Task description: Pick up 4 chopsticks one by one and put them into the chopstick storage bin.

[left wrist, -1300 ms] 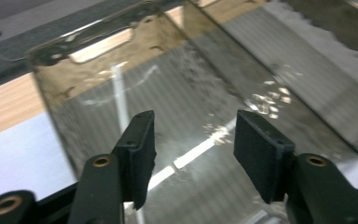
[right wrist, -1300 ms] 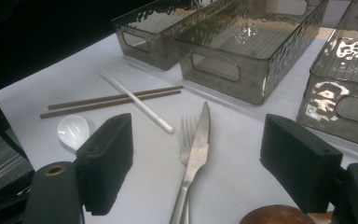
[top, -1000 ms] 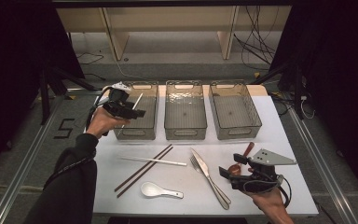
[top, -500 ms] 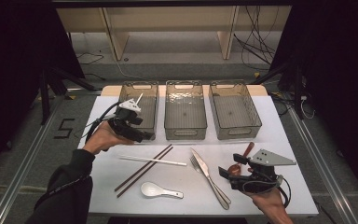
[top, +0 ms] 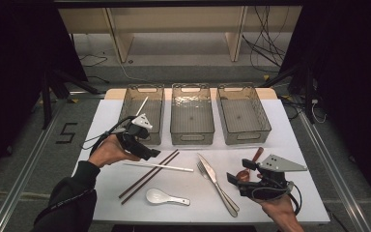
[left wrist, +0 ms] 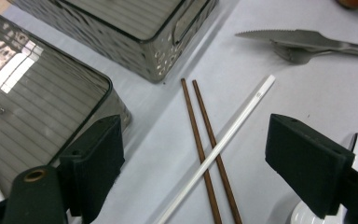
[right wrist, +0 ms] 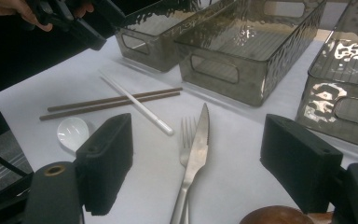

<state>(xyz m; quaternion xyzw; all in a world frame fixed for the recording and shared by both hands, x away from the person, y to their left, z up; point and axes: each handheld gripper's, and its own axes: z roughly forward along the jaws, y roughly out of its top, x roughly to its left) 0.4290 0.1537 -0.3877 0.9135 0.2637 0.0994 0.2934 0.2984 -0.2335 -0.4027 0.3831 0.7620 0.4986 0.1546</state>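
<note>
Left gripper (top: pixel 147 153) jaws just opening, empty, above white chopstick (left wrist: pixel 216 149), right gripper (right wrist: pixel 196 168) spread wide, empty

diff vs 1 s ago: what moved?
The left gripper drew back from the left bin toward the chopsticks; its jaws have just been opening, nothing between them. A white chopstick now lies in that bin. The right gripper, knife and spoon stayed put.
</note>
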